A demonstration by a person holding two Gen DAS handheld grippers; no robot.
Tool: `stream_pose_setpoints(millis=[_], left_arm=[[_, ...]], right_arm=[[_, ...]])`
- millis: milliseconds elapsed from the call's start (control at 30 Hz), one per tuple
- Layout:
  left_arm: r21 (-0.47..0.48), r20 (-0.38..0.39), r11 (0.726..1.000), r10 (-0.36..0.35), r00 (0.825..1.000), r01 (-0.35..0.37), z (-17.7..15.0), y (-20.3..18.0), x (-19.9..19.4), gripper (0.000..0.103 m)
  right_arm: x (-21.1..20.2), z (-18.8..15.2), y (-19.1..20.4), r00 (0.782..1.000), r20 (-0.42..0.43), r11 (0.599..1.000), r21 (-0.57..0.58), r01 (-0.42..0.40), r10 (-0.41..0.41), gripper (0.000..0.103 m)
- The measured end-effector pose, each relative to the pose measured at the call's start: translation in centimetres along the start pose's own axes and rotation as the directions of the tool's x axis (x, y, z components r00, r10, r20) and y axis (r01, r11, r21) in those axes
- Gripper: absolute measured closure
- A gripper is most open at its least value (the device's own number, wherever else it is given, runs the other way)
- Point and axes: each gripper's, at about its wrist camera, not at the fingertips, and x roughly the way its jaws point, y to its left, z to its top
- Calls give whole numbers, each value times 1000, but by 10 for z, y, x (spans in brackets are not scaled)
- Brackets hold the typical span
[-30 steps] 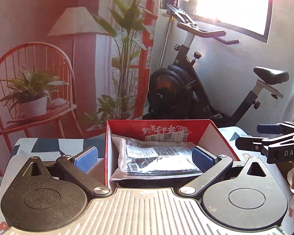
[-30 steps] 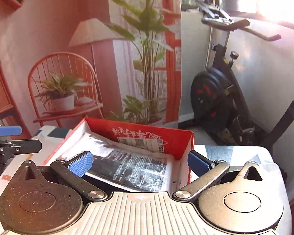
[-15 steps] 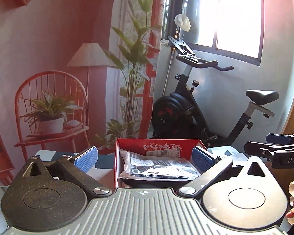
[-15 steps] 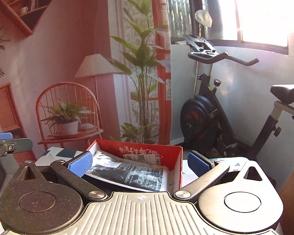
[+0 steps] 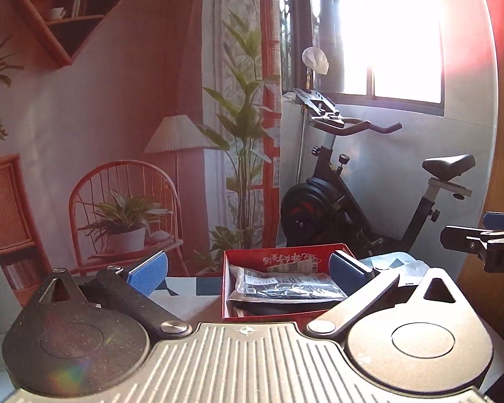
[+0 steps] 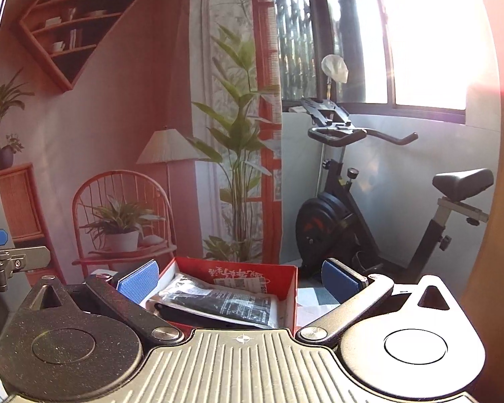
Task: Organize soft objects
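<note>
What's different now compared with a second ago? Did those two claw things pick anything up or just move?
Both just moved: the left gripper and right gripper drew back and tilted up from the red box, so it looks smaller and lower and more wall and window show. Nothing was gripped or released. Both stayed open and empty, and the plastic-wrapped packet stayed in the box.

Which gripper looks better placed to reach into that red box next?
Probably the left gripper: its view faces the red box almost squarely, the plastic packet lying nearly between its open fingers. The right gripper, also open and empty, sees the box off to its left.
</note>
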Motion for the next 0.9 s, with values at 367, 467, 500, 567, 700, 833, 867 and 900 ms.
stream_pose_setpoints(millis=[367,467,500,567,700,833,867,900], left_arm=[[-30,28,999,13,1000,-12,0,-5,-21,0],[-28,26,999,19,999,-18,-2,-7,-22,0],[-26,24,999,21,999,-20,-1,-8,-21,0],[-23,20,999,25,1000,-24,-2,-8,-20,0],[-24,18,999,32,999,-31,-3,-7,-24,0],[-28,16,999,37,999,-37,-3,-6,-24,0],[-29,15,999,38,999,-37,-3,-6,-24,0],[-29,14,999,38,999,-37,-3,-6,-24,0]], right_arm=[[-40,-2,-8,999,34,1000,28,-2,1,0],[-41,-1,-8,999,34,1000,30,-1,0,0],[-41,-1,-8,999,33,1000,31,1,-2,0],[-40,-2,-9,1000,30,999,35,3,-4,0],[-39,-1,-5,1000,28,999,38,9,-10,0],[-37,-1,-4,1000,23,999,40,13,-14,0],[-37,-2,-5,1000,21,999,42,13,-14,0],[-36,-1,-5,1000,18,999,43,14,-15,0]])
